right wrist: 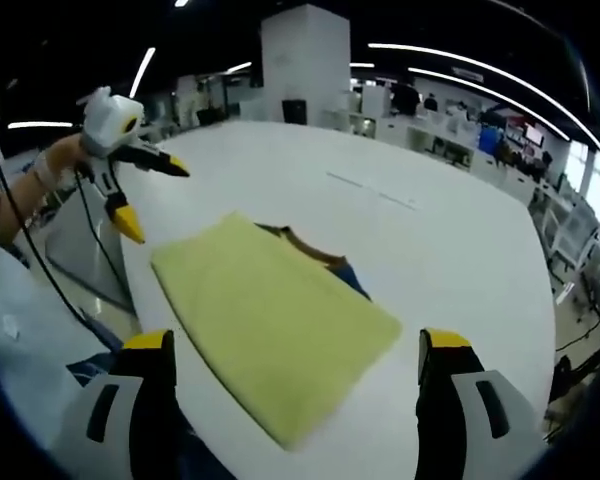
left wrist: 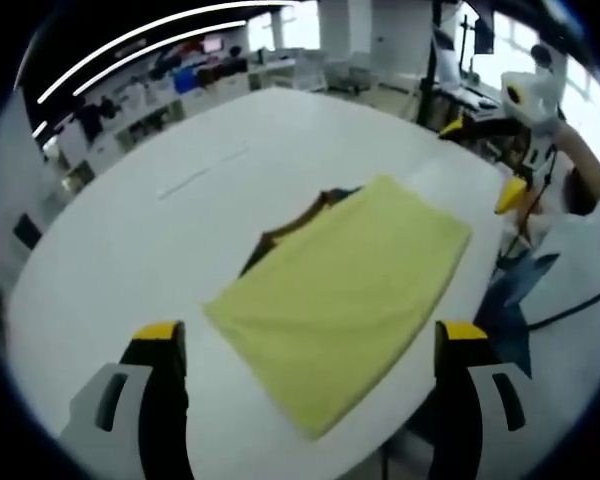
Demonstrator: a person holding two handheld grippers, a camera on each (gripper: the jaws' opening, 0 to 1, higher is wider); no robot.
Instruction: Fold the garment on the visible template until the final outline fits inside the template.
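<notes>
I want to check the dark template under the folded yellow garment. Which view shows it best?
The right gripper view: the dark template's brown and blue edges show along the far side of the folded yellow cloth garment. In the left gripper view the template is a blurrier dark strip.

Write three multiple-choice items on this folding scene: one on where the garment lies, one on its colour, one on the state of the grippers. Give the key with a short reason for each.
1. Where does the folded garment lie?
A. On the white table
B. On the floor
C. Over a chair

2. What colour is the garment's upper layer?
A. Red
B. Yellow-green
C. Black

3. How do the left gripper and right gripper stand?
A. Both shut on the garment
B. One open, one shut on the garment
C. Both open, holding nothing

Key: 1 A, it lies flat on the tabletop. 2 B, the top layer is yellow-green, with darker cloth showing at one edge. 3 C, each pair of jaws stands wide apart, clear of the cloth.
</notes>
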